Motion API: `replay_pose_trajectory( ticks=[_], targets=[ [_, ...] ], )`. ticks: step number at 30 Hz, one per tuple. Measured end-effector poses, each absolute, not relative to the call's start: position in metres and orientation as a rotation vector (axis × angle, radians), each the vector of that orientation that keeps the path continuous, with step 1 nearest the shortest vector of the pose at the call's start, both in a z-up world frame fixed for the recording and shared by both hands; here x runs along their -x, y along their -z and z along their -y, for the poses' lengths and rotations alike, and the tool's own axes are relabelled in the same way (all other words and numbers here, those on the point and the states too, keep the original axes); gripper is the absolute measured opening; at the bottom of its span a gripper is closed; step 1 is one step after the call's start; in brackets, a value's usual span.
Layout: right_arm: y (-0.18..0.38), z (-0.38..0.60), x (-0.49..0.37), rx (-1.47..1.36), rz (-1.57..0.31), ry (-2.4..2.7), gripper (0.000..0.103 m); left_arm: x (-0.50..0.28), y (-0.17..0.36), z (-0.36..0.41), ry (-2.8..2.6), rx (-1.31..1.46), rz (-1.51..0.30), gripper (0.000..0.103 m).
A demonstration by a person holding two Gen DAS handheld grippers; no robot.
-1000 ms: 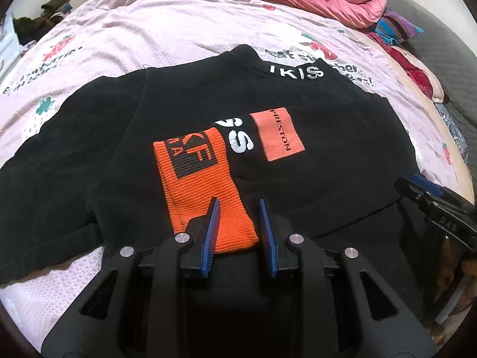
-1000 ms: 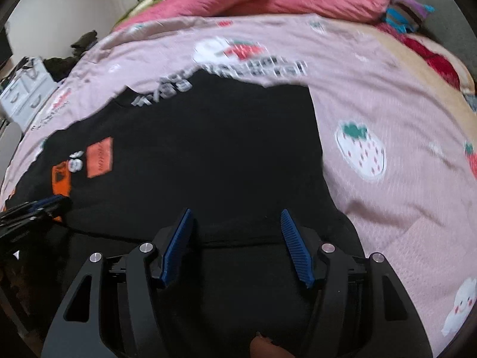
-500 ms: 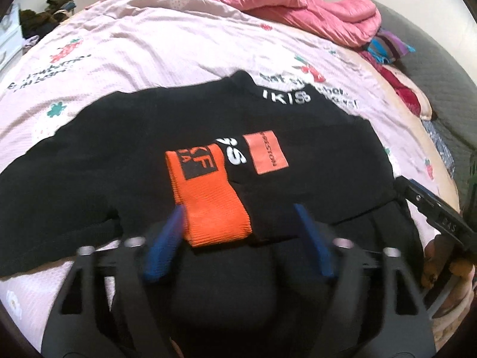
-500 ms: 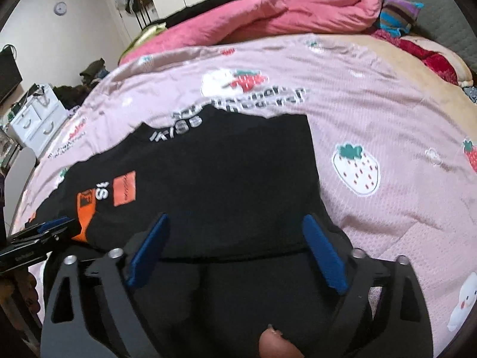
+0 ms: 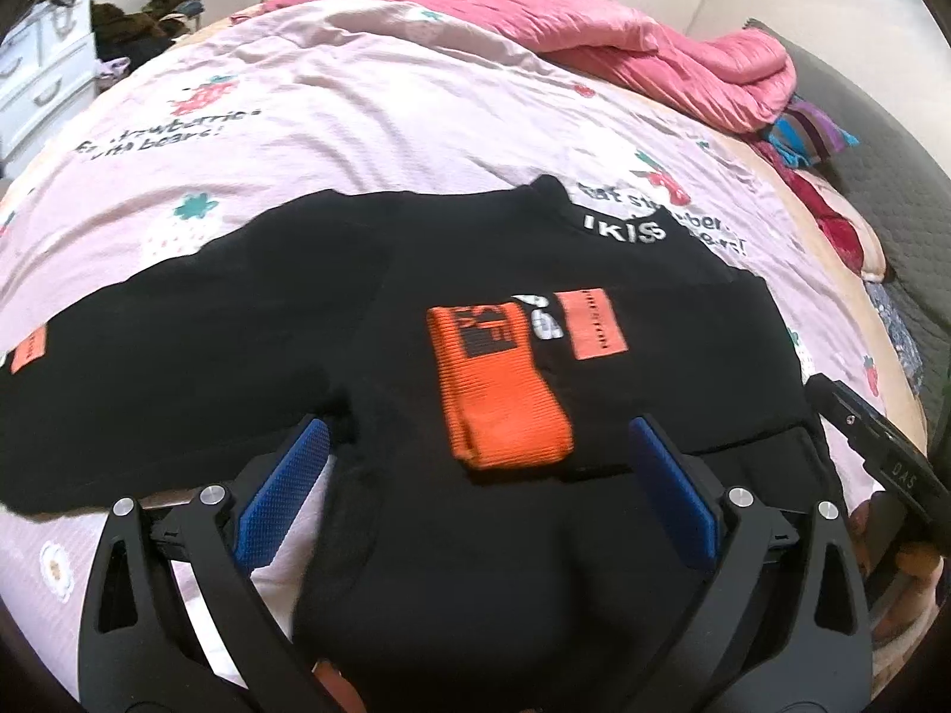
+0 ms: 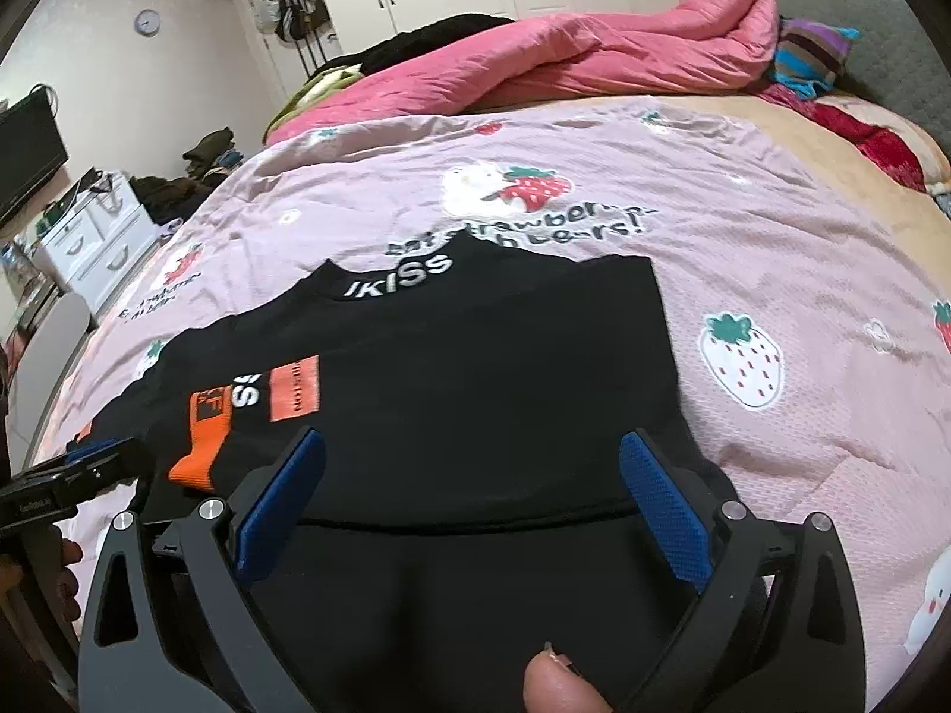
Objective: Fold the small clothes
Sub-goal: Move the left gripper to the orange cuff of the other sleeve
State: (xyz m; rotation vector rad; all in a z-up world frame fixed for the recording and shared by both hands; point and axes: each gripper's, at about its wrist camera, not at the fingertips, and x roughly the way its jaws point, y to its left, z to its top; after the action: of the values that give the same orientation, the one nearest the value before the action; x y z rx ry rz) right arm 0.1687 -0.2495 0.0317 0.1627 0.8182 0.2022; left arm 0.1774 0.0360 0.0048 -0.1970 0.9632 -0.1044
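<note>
The black knit sweater (image 5: 475,273) with orange patches lies flat on the pink strawberry-print bedspread (image 5: 356,95), its orange ribbed cuff (image 5: 499,392) folded across the chest. The left gripper (image 5: 478,487) is opening wide, only loose cloth below it, unpinched; the right gripper (image 6: 472,499) is opening too, empty over the lower hem. Risk: the soft quilt may let the folded sleeve slide back, or a low finger could snag the knit.

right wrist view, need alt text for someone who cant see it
A black sweater with orange patches lies partly folded on a pink strawberry-print bedspread. The open right gripper hangs over its near edge, holding nothing. The left gripper shows at the left edge, and a pink quilt is heaped behind.
</note>
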Motion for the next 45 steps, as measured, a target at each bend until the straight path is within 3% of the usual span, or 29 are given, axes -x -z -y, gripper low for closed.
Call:
replay_pose_trajectory(
  ticks=[23,45],
  targets=[
    [-0.049,0.174,-0.154,-0.098,-0.773,-0.35,0.099,-0.131,-0.007,-0.097,-0.104,0.201,-0.898,0.094],
    [-0.06,0.074,-0.145,0.057,-0.761,-0.514,0.099,-0.112,-0.006,-0.195,-0.418,0.397,-0.85,0.094]
  ],
)
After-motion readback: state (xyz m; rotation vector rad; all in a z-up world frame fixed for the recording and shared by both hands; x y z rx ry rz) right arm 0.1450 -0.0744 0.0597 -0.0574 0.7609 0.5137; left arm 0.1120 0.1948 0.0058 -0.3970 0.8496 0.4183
